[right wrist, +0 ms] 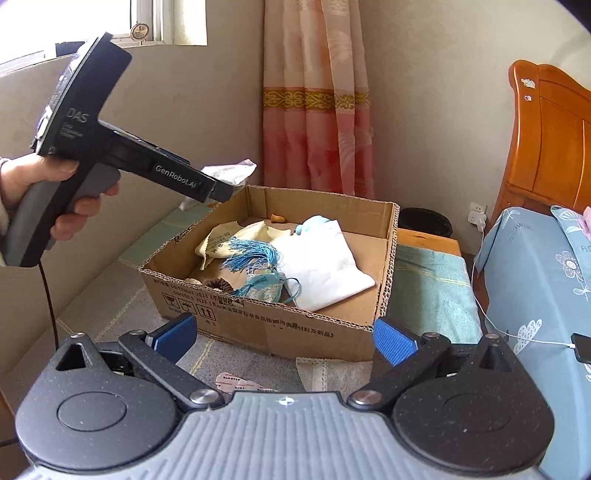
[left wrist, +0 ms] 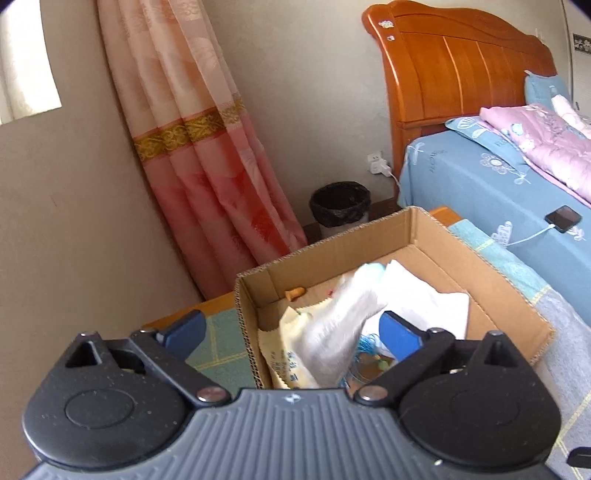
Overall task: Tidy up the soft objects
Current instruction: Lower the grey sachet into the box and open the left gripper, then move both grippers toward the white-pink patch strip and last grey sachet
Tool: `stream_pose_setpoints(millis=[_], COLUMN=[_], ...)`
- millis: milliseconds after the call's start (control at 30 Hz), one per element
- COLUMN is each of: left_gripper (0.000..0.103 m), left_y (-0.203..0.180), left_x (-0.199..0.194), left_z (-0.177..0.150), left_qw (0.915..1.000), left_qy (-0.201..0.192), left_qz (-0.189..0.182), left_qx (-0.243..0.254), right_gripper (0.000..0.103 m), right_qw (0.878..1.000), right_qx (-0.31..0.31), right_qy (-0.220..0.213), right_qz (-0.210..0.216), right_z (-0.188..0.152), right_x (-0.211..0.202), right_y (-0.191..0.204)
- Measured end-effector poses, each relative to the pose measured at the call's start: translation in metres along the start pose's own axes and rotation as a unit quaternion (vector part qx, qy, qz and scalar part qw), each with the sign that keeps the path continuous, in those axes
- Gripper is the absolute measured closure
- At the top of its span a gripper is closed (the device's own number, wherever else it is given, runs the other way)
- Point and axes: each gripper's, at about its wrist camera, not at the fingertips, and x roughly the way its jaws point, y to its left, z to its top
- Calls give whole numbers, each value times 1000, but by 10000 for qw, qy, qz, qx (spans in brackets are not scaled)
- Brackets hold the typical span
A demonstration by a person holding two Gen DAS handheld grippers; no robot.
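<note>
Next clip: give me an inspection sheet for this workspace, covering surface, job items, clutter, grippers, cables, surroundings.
Surface: checked cloth under the cardboard box.
Job's things: white cloth, cream cloth, blue tassel in the box; blurred white piece over it.
Clutter: small pink item before the box.
Grippers: left gripper and right gripper open, empty.
Cables: white charging cable to phone.
Surroundings: bed, curtain, bin.

Beyond the jaws, a pink and peach curtain (right wrist: 317, 99) with a gold band hangs against a plain beige wall (right wrist: 424, 110). Daylight enters through a window (right wrist: 162, 22) high to their left. To their right stands a bed (left wrist: 480, 177) with an orange wooden headboard (left wrist: 454, 66), a wall socket (left wrist: 376, 162) and a black bin (left wrist: 340, 206) beside it.
</note>
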Motion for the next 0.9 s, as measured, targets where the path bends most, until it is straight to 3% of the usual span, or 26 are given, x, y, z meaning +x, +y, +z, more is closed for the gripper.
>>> stream_pose_setpoints(millis=[67, 600, 900], left_gripper=[3, 3, 3], left_y=[-4, -19, -33], left_x=[2, -43, -92], left_z=[-1, -30, -39], left_qw=[9995, 9999, 9995], left_qy=[-116, 96, -97], left_qz=[290, 106, 89], left_qx=[32, -81, -292], right_gripper=[0, 0, 0], right_qw=[10000, 9989, 9977], right_qx=[38, 468, 655], right_qy=[17, -74, -128], right_qz=[-87, -53, -93], right_z=[-3, -20, -32], right_x=[-2, -15, -29], right_y=[-3, -6, -9])
